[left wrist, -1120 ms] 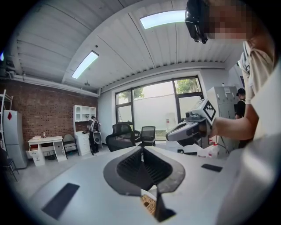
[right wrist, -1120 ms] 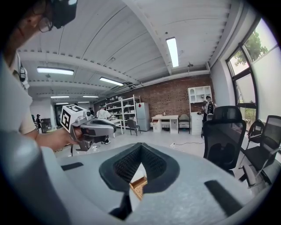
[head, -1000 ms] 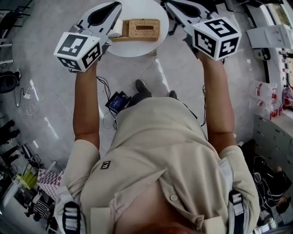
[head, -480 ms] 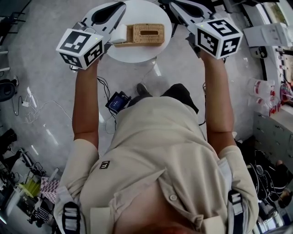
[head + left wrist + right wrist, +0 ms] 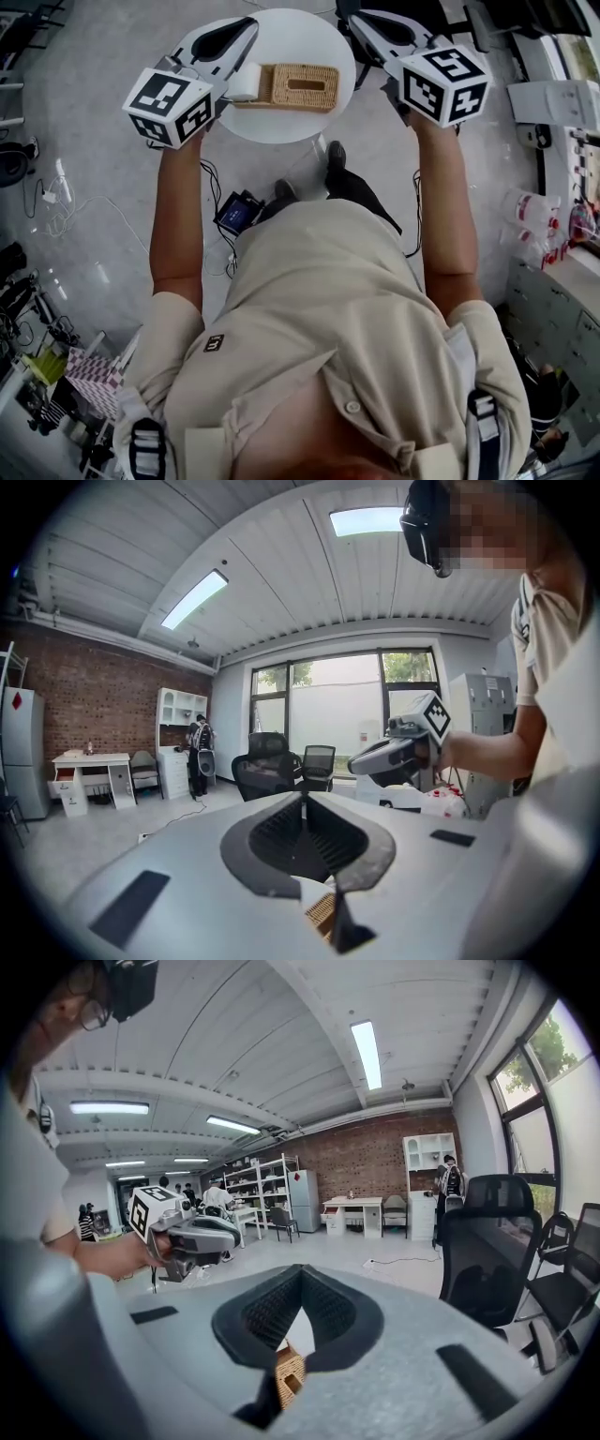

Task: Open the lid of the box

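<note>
Left gripper [image 5: 246, 28] and right gripper [image 5: 362, 21] hover closed, empty, at the worktop's [image 5: 295, 37] edges; the wicker box [image 5: 300, 106] lid [image 5: 279, 79] looks light and stiff, best gripped at its rim.

The tan rectangular woven box [image 5: 298, 86] has a rough, matt basket-weave surface. The round white table [image 5: 300, 36] is smooth with a low sheen. The left gripper [image 5: 303, 803] and right gripper [image 5: 298, 1279] have smooth matt grey plastic shells, lined in black with a dull, ribbed finish. The pale grey floor [image 5: 84, 187] is polished and glossy, streaked with reflected light. The beige shirt [image 5: 328, 309] is matt cloth.
</note>
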Demonstrator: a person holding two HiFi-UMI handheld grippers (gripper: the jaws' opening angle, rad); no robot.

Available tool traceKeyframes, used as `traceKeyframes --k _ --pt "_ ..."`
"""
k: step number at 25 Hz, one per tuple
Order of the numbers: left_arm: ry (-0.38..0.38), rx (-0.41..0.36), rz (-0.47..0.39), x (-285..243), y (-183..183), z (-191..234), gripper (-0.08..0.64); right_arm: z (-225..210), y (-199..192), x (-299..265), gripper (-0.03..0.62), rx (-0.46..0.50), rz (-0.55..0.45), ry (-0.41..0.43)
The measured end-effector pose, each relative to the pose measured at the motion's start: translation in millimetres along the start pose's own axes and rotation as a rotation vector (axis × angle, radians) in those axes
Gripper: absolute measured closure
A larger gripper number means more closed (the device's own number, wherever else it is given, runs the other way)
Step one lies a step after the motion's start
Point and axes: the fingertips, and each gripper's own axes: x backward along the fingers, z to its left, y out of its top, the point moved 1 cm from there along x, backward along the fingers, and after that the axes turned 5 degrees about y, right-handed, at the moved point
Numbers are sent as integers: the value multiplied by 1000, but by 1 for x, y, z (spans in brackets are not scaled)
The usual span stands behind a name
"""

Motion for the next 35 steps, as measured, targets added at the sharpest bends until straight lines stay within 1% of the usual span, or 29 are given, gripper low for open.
traceKeyframes --k 6,13,21,27,35 --pt "34 23 32 -12 -14 20 546 -14 -5 -25 600 -5 29 54" --pt "38 53 96 -31 -48 38 546 -30 -26 -51 599 -39 61 84" --pt "25 102 153 -48 -80 52 546 -46 -47 -70 600 -76 89 91" --pt "20 120 197 -61 -103 60 546 -58 -65 -81 600 -103 112 94" --pt "9 150 261 -74 -149 71 546 -72 -104 -102 598 -148 159 101"
